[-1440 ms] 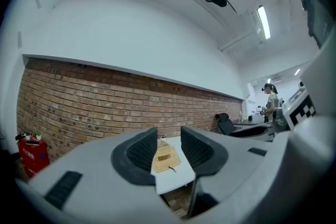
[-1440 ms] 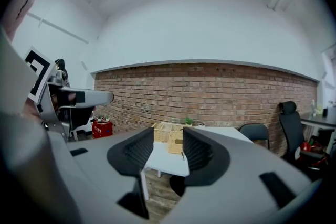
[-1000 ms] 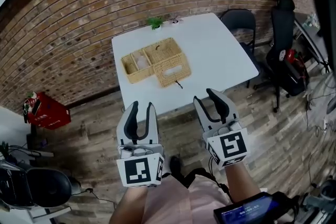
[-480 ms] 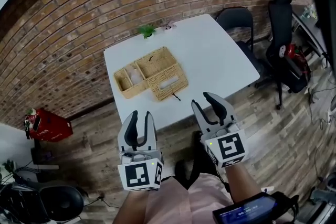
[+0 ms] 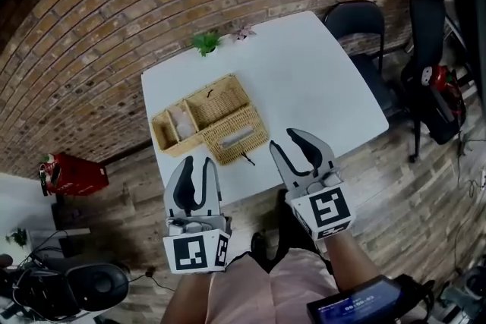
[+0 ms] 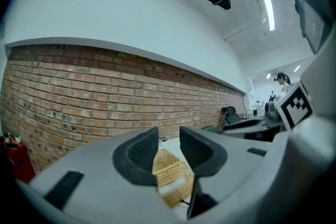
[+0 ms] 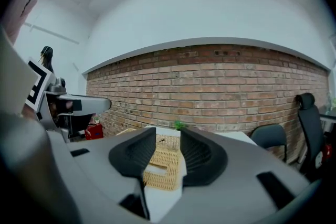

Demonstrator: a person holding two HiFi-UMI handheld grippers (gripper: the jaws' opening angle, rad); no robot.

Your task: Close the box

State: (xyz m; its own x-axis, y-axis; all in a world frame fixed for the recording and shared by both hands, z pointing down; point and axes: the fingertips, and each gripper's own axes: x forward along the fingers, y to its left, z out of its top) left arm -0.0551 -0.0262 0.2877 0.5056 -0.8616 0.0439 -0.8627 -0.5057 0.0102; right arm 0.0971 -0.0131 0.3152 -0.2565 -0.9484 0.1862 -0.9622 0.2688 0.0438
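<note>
A woven wicker box (image 5: 199, 116) lies on the white table (image 5: 304, 80), toward its left near side. Its lid (image 5: 236, 135) lies flipped open beside the compartments. Both grippers hang in the air short of the table's near edge, apart from the box. My left gripper (image 5: 197, 163) is open and empty; so is my right gripper (image 5: 288, 140). In the left gripper view the box (image 6: 170, 176) shows in the gap of the gripper (image 6: 168, 145). The right gripper view shows the box (image 7: 163, 164) beyond the open gripper (image 7: 168, 147).
A small green plant (image 5: 205, 42) stands at the table's far edge against the brick wall (image 5: 114, 11). Black chairs (image 5: 357, 23) stand right of the table, with an office chair (image 5: 437, 19) further right. A red case (image 5: 68, 174) sits on the wooden floor at left.
The table and box have come nearer and lower in the head view. Both grippers now reach up to the table's near edge. Their jaws look the same.
</note>
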